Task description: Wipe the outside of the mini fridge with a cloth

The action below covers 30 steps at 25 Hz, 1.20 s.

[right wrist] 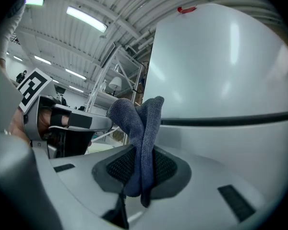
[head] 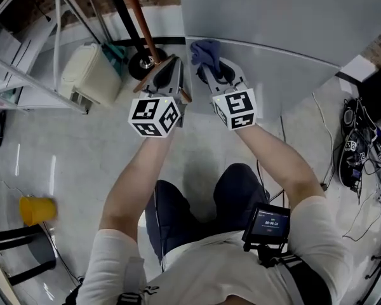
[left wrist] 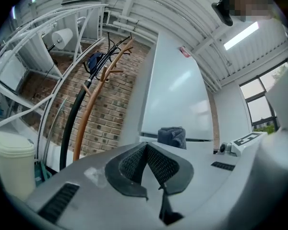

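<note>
Jaws of the right gripper (right wrist: 141, 166) are clamped on the cloth (right wrist: 143, 126), which is pointed lengthwise at the mini fridge (right wrist: 221, 71); the left gripper (left wrist: 147, 163) is closed, empty.

Cool, even indoor light, medium bright. Long white ceiling tube lights (right wrist: 86, 19) upper left of right gripper view; daylight from tall paned window (left wrist: 261, 102) at right edge of left gripper view. Soft glare streaks on pale grey glossy fridge door (right wrist: 221, 71). Shiny grey floor (head: 25, 164) has faint reflections, left of head view. Gripper views fisheye, dark corners, bent edges. Dark blue fuzzy cloth (right wrist: 141, 128) sharp; small yellow container (head: 37, 210), lower left of head view, blurred.
</note>
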Motion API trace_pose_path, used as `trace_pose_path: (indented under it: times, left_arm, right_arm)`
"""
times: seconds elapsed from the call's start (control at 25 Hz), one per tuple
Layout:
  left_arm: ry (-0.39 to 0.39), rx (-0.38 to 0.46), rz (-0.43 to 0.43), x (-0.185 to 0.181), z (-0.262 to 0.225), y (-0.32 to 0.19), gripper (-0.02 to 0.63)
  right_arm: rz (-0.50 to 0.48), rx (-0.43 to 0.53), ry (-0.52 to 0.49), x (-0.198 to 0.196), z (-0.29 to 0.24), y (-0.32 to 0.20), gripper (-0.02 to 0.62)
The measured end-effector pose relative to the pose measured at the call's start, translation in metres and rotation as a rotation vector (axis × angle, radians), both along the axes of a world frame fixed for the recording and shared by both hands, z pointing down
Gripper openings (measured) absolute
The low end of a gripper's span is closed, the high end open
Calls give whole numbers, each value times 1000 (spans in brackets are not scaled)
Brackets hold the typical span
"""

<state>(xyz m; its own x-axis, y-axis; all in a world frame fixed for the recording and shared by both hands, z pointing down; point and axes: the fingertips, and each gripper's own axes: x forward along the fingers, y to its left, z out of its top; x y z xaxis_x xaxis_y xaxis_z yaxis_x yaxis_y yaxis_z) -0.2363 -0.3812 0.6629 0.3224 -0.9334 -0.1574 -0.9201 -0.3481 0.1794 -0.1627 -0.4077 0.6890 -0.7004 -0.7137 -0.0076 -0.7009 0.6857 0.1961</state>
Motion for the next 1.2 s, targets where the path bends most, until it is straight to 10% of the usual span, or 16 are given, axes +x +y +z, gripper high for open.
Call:
trace_pose_path:
  times: [0.68, 1.2]
  left_arm:
    - [-27, 60, -12, -16, 32, 22, 0]
    - [-32, 56, 70, 41, 37, 13, 0]
  right_arm:
    - [91, 47, -18, -10, 28, -16, 74]
    - [204, 46, -14, 81, 26, -20, 74]
